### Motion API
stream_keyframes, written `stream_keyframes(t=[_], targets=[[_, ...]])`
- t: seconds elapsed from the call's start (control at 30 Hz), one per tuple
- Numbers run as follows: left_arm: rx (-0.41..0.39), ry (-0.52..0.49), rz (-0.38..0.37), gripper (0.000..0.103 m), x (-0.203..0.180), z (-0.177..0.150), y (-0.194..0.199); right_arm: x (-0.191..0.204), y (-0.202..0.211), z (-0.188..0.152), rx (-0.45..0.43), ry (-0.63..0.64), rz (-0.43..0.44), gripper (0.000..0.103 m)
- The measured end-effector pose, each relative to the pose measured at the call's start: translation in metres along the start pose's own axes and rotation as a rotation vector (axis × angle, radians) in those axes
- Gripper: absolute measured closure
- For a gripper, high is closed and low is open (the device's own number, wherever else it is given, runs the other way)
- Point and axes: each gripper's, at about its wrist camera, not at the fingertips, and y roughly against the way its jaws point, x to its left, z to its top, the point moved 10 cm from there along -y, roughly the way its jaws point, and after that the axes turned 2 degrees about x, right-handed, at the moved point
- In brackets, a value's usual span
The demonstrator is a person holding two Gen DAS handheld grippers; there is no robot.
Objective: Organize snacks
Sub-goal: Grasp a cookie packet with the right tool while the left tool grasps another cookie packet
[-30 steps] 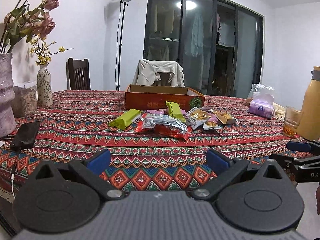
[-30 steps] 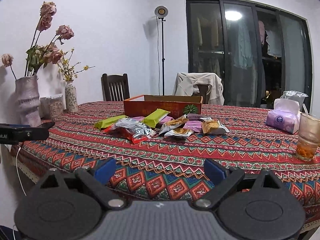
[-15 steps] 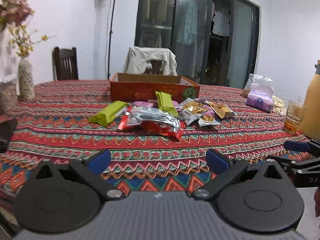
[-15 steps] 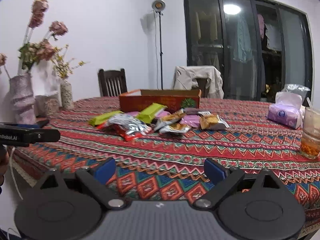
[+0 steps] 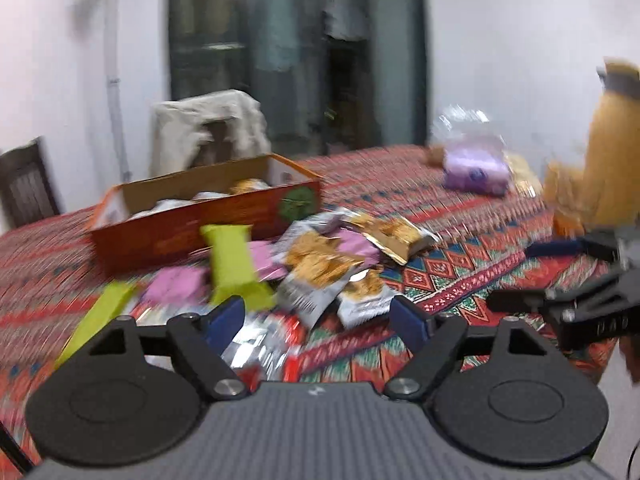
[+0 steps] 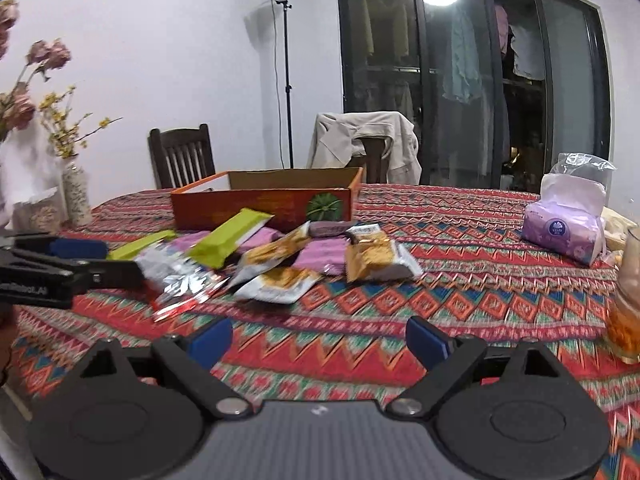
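Snacks [image 6: 280,256] lie in a loose heap on the surface [image 6: 460,300], which wears a red patterned cloth, just in front of the orange cardboard box [image 6: 264,210]. The heap sits beside the box's near wall, presumably because the box is where the packets are meant to end up; the left wrist view shows a few packets already inside the box [image 5: 224,196].

Two lime-green bars stand out: one green bar [image 5: 234,264] leans up across pink packets toward the box wall, so it is raised and easy to pinch by its sides. A foil packet with red edges [image 6: 180,280] lies at the near left edge of the heap, and cracker packets [image 6: 372,258] lie on its right side.

The left claw [image 5: 318,314] hangs over the near edge of the heap with its jaws closing; the foil packet and the foot of the green bar show between and just beyond the blue pads, but the view is blurred and no pad presses on anything yet. It looks aimed at the closest packets, the sensible ones to clear first.

The right claw [image 6: 318,340] stands wide and empty over bare cloth, near the heap's right side, likely positioned to take the cracker packets. A tissue pack [image 6: 564,228] and a glass [image 6: 630,300] stand well apart at the right, clear of the work.
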Motion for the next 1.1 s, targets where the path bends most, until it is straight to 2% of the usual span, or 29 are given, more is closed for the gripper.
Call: stream_keyframes(t=[0.1,0.2,0.27,0.37,0.47,0.53,0.57,0.63,0.67,0.7,0.77,0.9,1.1], targets=[[0.042,-0.073,-0.02,0.02,-0.001,0.013,-0.041,-0.018,-0.026,0.016,0.015,-0.012,-0.014,0.011],[0.115,-0.097,-0.041,0.021,0.003,0.014,-0.079,-0.033,-0.055,0.028,0.041,-0.031,-0.027,0.011],[0.156,-0.105,-0.095,0.021,0.001,0.012,-0.097,-0.04,-0.077,0.034,0.064,-0.038,-0.029,0.011],[0.218,-0.064,-0.155,0.021,0.003,0.005,-0.115,-0.044,-0.109,0.041,0.099,-0.016,-0.035,0.011],[0.237,-0.003,-0.198,0.03,0.008,0.004,-0.124,-0.048,-0.138,0.045,0.144,0.024,-0.041,0.012],[0.234,0.023,-0.214,0.046,0.011,0.006,-0.124,-0.051,-0.152,0.047,0.17,0.039,-0.039,0.013],[0.229,0.025,-0.216,0.046,0.011,0.007,-0.122,-0.052,-0.159,0.047,0.183,0.043,-0.035,0.017],[0.218,0.021,-0.211,0.057,0.011,0.008,-0.118,-0.053,-0.168,0.046,0.208,0.049,-0.022,0.023],[0.219,0.022,-0.214,0.057,0.01,0.007,-0.116,-0.052,-0.171,0.043,0.222,0.055,-0.013,0.03],[0.217,0.036,-0.213,0.058,0.009,0.007,-0.113,-0.051,-0.173,0.041,0.233,0.059,-0.004,0.032],[0.21,0.056,-0.214,0.061,0.008,0.007,-0.107,-0.048,-0.173,0.037,0.24,0.061,0.019,0.041],[0.165,0.117,-0.203,0.062,0.008,0.012,-0.082,-0.044,-0.155,0.03,0.224,0.058,0.031,0.045],[0.075,0.232,-0.183,0.062,0.011,0.018,-0.028,-0.032,-0.096,0.023,0.158,0.042,0.036,0.045]])
